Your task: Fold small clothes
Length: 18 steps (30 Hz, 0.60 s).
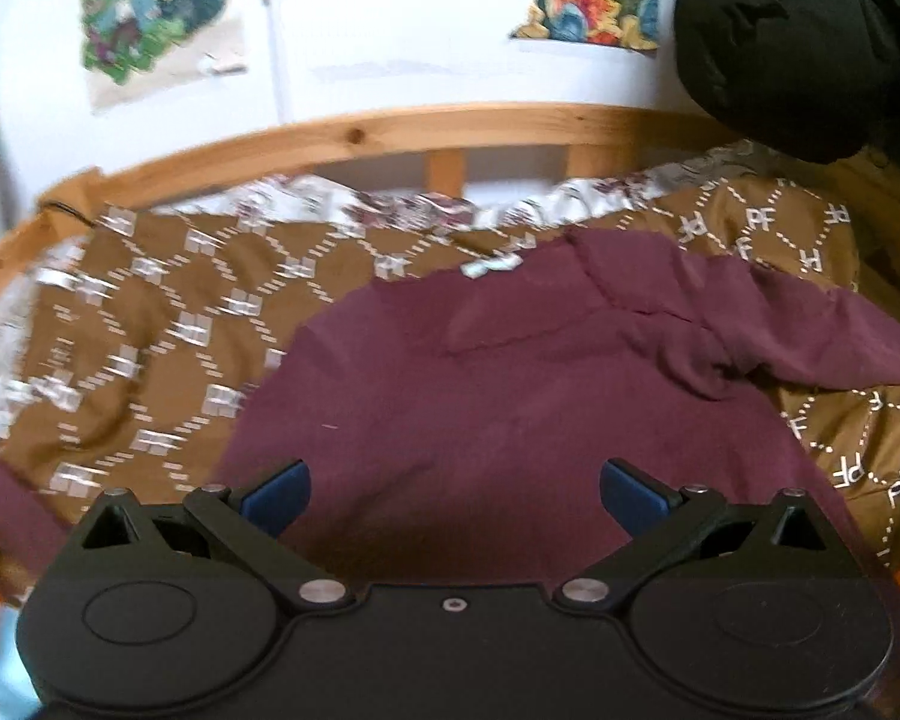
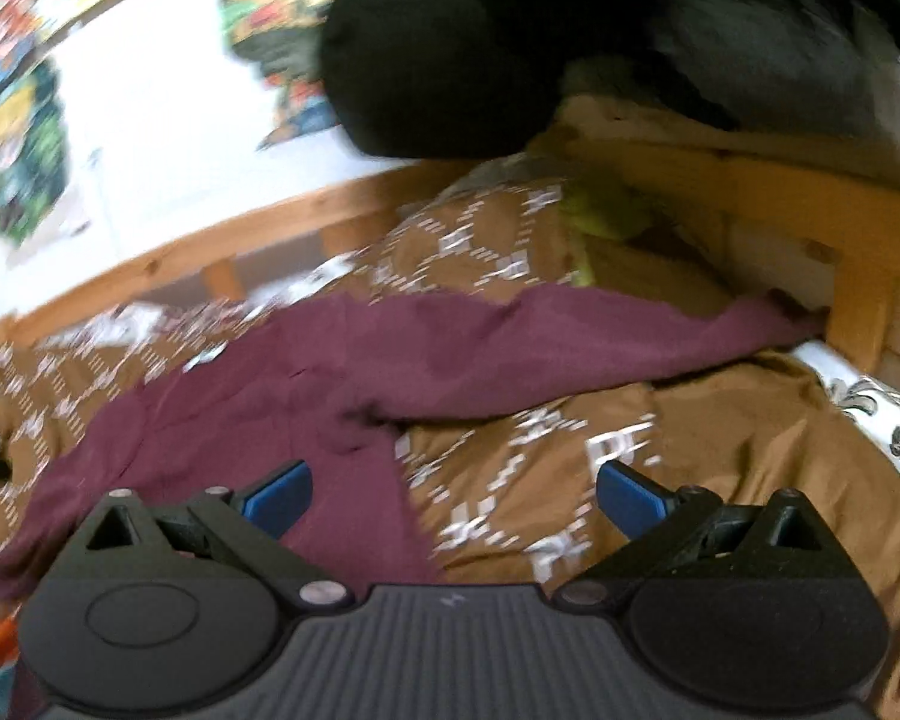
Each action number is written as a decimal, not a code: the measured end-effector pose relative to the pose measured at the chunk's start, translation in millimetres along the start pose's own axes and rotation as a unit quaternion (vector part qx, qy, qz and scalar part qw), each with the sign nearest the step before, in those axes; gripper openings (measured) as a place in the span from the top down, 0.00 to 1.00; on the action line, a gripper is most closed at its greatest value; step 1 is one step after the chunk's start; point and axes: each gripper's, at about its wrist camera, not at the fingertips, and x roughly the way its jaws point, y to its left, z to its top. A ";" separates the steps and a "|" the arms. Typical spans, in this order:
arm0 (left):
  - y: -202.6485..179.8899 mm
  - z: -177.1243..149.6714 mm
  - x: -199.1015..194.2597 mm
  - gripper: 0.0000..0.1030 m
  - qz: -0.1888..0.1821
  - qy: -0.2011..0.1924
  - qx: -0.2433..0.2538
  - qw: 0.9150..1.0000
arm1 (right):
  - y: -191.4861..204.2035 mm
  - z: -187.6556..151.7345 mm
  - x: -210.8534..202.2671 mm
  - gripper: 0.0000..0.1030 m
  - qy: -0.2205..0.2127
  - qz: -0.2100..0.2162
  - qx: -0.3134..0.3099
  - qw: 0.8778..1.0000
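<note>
Left wrist view: the left gripper (image 1: 455,495) hovers with jaws spread wide and empty over a maroon garment (image 1: 510,396) spread on a brown patterned bedspread (image 1: 168,300). Alongside, the right gripper (image 2: 455,495), equally agape, straddles the garment's edge, one sleeve (image 2: 660,330) trailing toward the wooden bed frame (image 2: 858,300). Risk ahead: a pinch may gather bedspread along with cloth, dragging both. A black bundle (image 1: 798,42) looms over the far corner, crowding the sleeve side.
</note>
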 end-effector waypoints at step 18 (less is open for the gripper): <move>-54.4 -11.2 70.5 0.01 -0.047 0.044 0.058 0.996 | -102.6 30.0 52.5 0.00 -0.072 -0.117 0.070 0.988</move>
